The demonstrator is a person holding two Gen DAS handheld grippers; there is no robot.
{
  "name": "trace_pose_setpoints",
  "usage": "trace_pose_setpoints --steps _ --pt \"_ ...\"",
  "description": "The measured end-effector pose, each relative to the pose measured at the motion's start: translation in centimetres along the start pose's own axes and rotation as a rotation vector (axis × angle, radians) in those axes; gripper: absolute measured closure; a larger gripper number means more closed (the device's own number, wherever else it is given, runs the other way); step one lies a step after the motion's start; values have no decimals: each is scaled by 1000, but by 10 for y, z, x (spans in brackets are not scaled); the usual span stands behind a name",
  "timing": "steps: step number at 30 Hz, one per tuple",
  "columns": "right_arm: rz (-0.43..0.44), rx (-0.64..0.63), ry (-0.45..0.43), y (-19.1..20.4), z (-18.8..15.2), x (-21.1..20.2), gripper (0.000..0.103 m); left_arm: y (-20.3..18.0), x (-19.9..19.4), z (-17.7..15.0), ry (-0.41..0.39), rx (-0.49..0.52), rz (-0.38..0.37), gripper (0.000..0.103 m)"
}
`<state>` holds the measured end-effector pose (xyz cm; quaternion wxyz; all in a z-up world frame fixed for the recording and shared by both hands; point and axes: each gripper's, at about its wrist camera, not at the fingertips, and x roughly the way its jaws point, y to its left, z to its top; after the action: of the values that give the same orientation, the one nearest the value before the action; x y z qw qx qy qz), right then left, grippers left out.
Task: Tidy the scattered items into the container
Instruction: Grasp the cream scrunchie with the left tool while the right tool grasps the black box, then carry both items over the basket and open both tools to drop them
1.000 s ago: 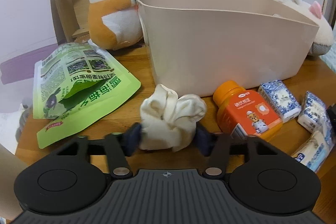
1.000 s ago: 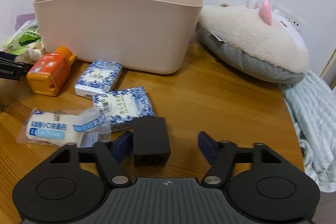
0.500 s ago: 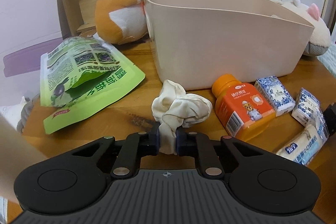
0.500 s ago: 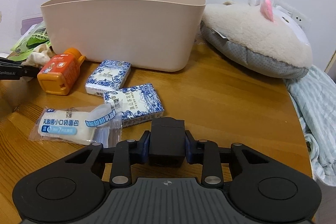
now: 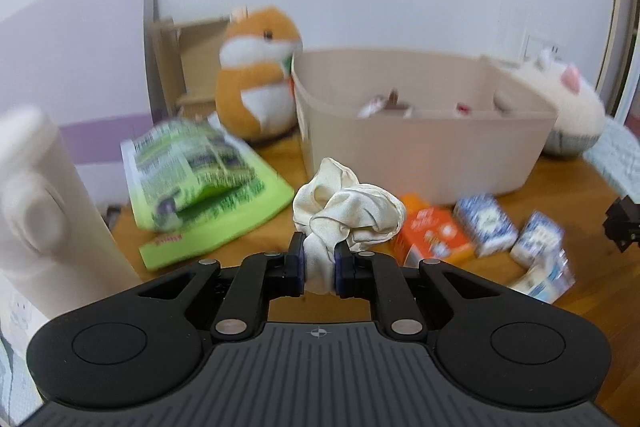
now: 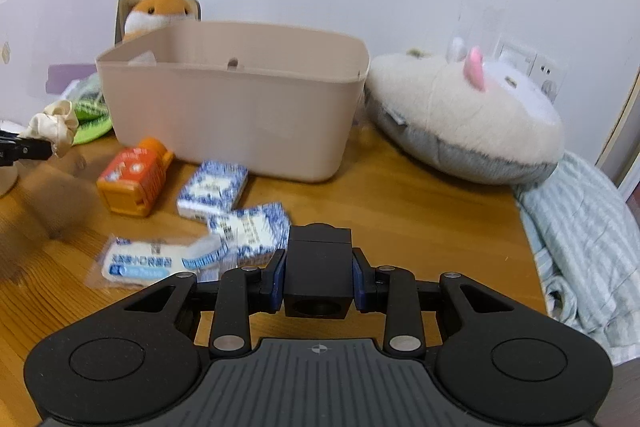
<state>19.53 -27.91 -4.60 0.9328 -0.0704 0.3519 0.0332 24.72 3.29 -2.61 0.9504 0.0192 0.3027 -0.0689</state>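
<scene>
Both loads clamped: left gripper (image 5: 319, 269) pinching cream scrunchie (image 5: 348, 213), right gripper (image 6: 318, 285) squeezing black block (image 6: 319, 273). Could slip free short of beige container (image 6: 236, 115); soft fabric, thin bite.

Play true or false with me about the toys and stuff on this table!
1. The left gripper pinches a cream scrunchie. True.
2. The right gripper holds the orange bottle. False: it holds a black block; the bottle lies on the table.
3. The hamster plush sits inside the beige bin. False: it sits outside, beside it.
4. Two blue-patterned packs lie in front of the bin. True.
</scene>
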Motion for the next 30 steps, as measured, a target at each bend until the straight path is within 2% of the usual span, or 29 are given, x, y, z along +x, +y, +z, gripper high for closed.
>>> trace_pose_setpoints --steps 6,12,21,25,30 --pt "-10 -11 -66 -5 23 -19 73 -7 -25 30 -88 13 4 90" --pt "2 -11 -121 -11 55 -29 73 -17 -28 62 -137 20 8 90" --pt "30 4 -171 -13 108 -16 73 -36 3 108 -137 5 10 90" --pt "36 -4 -172 -10 130 0 73 -33 26 130 -102 -35 0 90" --pt "54 12 -146 -11 154 28 73 -35 56 147 -63 -27 13 90"
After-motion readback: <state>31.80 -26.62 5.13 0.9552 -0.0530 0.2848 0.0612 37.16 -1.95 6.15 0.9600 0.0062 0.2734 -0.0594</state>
